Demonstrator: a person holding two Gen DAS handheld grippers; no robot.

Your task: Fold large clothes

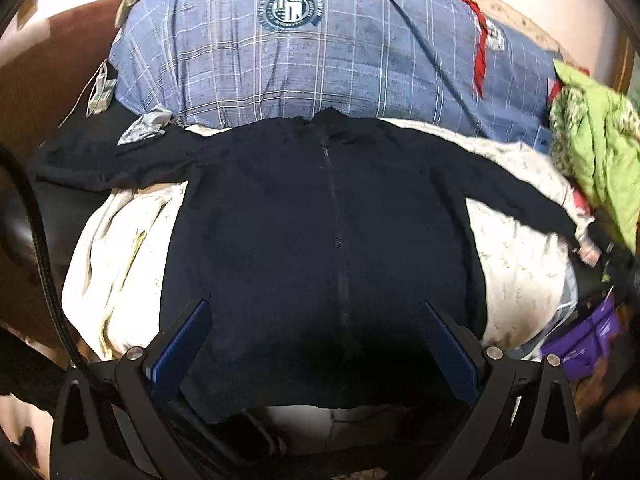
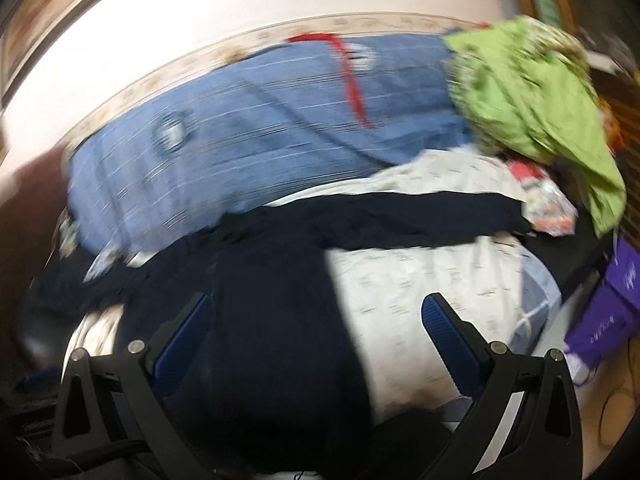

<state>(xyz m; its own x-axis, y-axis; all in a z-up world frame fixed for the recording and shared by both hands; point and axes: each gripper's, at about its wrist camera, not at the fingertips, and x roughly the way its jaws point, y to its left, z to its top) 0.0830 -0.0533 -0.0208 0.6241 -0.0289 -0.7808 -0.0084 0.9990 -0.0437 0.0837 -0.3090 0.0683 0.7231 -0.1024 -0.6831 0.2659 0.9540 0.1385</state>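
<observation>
A dark navy zip-front jacket lies spread flat, front up, on a pale printed bedsheet, collar toward 12 o'clock and hem toward 6 o'clock. Its sleeves reach out toward 9 and 3 o'clock. Behind the collar sits a blue plaid quilt bearing a round crest, with a red strip across its 2 o'clock side. A green cloth heap is piled at 3 o'clock, and a purple bag rests at 4 o'clock.

The left hand-held gripper hangs over the jacket's lower front, released, its blue-padded jaws set wide apart with nothing between them. In the blurred right wrist view, the right hand-held gripper is likewise released, spread over the jacket's side edge where dark cloth meets the sheet; the sleeve stretches toward 2 o'clock.
</observation>
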